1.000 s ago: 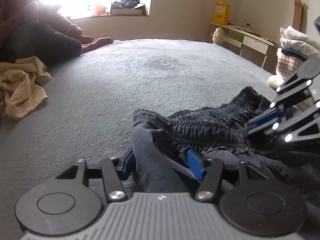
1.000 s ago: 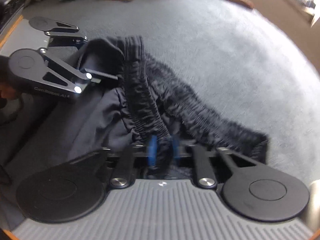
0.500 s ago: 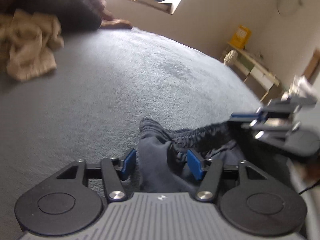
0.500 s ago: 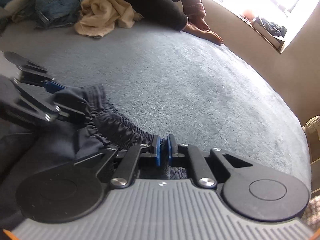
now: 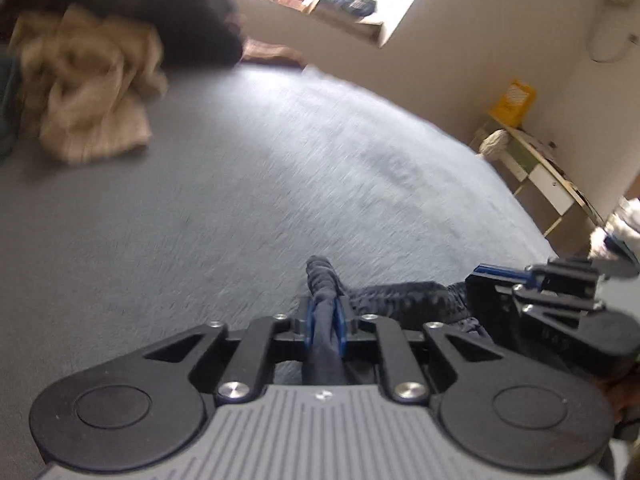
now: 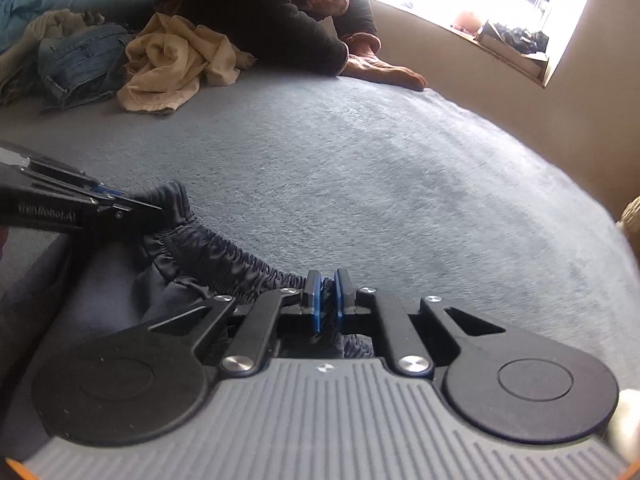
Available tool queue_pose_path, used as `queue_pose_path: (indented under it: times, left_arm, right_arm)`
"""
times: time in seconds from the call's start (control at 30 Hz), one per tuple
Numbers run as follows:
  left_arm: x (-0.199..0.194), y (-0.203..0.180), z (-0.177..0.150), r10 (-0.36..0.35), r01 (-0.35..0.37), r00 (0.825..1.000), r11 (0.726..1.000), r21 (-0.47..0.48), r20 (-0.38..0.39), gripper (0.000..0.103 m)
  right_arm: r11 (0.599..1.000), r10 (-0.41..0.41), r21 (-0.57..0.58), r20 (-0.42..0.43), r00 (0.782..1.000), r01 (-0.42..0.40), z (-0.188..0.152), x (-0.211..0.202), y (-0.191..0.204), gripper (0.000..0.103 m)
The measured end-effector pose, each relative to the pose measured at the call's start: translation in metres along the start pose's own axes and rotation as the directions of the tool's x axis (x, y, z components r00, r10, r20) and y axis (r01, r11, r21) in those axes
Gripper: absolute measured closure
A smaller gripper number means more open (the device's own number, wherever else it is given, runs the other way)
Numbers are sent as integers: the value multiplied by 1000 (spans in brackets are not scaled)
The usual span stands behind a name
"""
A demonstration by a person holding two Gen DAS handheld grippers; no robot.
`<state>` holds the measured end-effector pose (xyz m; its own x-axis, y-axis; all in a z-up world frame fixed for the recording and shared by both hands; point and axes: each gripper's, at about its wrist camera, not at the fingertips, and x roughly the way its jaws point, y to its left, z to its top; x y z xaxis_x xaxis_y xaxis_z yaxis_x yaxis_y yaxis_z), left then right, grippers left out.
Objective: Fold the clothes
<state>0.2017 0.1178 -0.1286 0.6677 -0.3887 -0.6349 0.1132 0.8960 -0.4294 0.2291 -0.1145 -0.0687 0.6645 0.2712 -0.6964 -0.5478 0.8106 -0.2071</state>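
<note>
Shorts (image 5: 404,298) stretch by their waistband between both grippers: left gripper (image 5: 323,322), jaws closing, pinches one end; right gripper (image 6: 327,304), at its 3 o'clock, clamps the other.

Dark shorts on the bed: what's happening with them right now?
A person works two handheld grippers on the dark shorts lying on the grey bed. The right gripper is shut on the elastic waistband; the left gripper is closing on the other end, fabric between its pads. The waistband runs between them. Unfolded clothes wait beyond.
</note>
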Motion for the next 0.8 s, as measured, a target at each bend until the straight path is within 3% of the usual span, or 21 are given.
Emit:
queue_pose_path:
  times: [0.03, 0.07, 0.1, 0.17, 0.27, 0.3, 0.4, 0.5, 0.6, 0.7, 0.8]
  left_arm:
    - [1, 2, 1, -6, 6, 1000, 1000, -11, -7, 82]
    - [1, 3, 1, -12, 12, 1000, 1000, -19, -15, 71]
    - [2, -2, 1, -23, 23, 1000, 1000, 12, -22, 51]
    - [3, -13, 1, -40, 43, 999, 996, 74, -35, 40]
    - [11, -30, -7, 53, -48, 998, 975, 218, -17, 62]
    - [11, -31, -7, 61, -57, 998, 973, 223, -10, 72]
    - [12, -26, -5, 54, -51, 998, 980, 194, -10, 80]
    - [13, -23, -5, 51, -49, 999, 984, 169, -10, 82]
    - [13, -23, -3, 50, -48, 999, 986, 160, -12, 86]
    - [13, -22, -1, 47, -43, 999, 988, 150, -20, 88]
    - [12, -21, 0, 45, -41, 999, 988, 148, -24, 89]
  right_arm:
    - [1000, 8, 20, -8, 1000, -8, -2, 8, 1, 98]
    - [999, 17, 41, -18, 1000, -17, -5, 16, 1, 98]
    - [998, 23, 60, -21, 1000, -22, -7, 21, 1, 98]
    - [995, 34, 99, -26, 999, -32, -11, 29, -1, 97]
    - [979, 74, 191, 7, 997, -74, -8, 22, -18, 95]
    - [968, 90, 231, 28, 996, -94, -6, 15, -28, 91]
    - [945, 43, 320, 101, 994, -74, -5, -22, -70, 73]
    - [905, -10, 424, 112, 994, -39, -12, -50, -117, 54]
    - [888, -20, 460, 39, 999, 0, -28, -57, -141, 45]
    - [873, 33, 487, -37, 999, -11, -46, -50, -151, 42]
    - [895, 69, 447, -98, 993, -18, -56, -33, -138, 42]
